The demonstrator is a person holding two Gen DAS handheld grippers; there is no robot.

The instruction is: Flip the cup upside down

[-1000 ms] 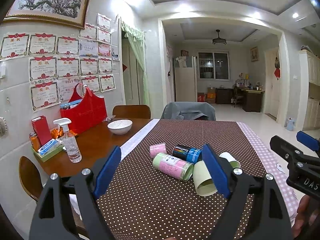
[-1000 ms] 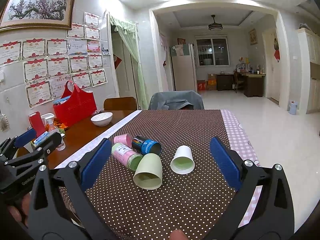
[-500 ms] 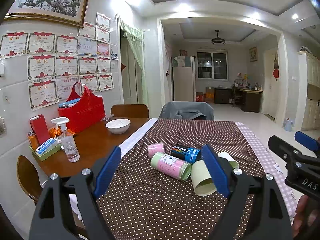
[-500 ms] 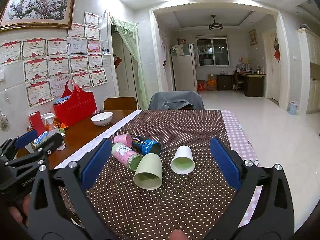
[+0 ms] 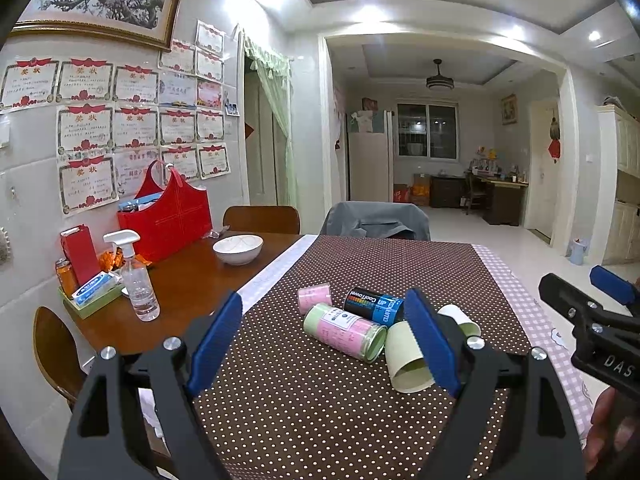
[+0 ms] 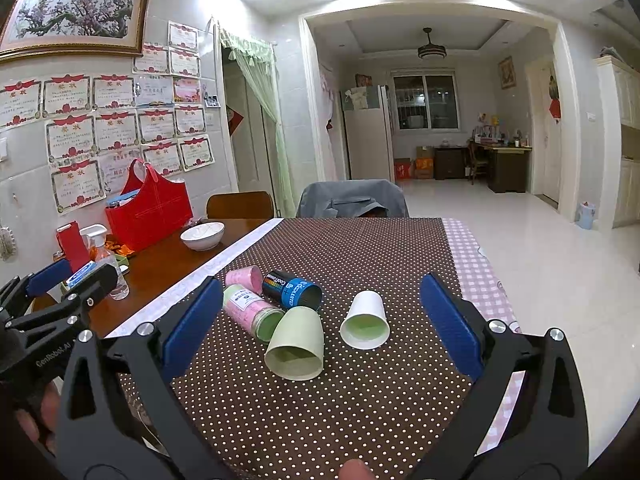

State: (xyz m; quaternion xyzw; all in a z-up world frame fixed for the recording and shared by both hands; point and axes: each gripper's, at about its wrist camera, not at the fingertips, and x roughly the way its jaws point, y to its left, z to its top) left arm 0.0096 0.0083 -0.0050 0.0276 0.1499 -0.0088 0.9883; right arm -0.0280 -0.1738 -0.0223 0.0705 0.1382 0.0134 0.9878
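Little has been moved since the earlier frames: in the left wrist view the cluster of cups sits slightly higher and nearer than a second ago, so a small advance of the left gripper (image 5: pixel 324 340) is suggested, while the right wrist view is practically unchanged. Both claws are held wide apart with nothing between the blue pads; the right gripper (image 6: pixel 320 328) is likewise spread and unloaded. No part of the task appears to have been done. The pale green cup (image 6: pixel 295 344) and the white cup (image 6: pixel 366 326) are lying on their sides on the dotted tablecloth (image 6: pixel 320 412), mouths turned toward the right camera, just beside a pink-labelled canister (image 6: pixel 250 310), a black and blue can (image 6: pixel 294 289) and a small pink cup (image 6: pixel 244 277). Which cup is meant cannot be told from the task wording; approach, grasp, turning and setting down rim-first are all judged to remain. In the left wrist view the green cup (image 5: pixel 402 356) is partly covered by the right-hand pad, and the white cup (image 5: pixel 460 318) is mostly hidden behind it. Contact between the green cup and the canister cannot be settled.
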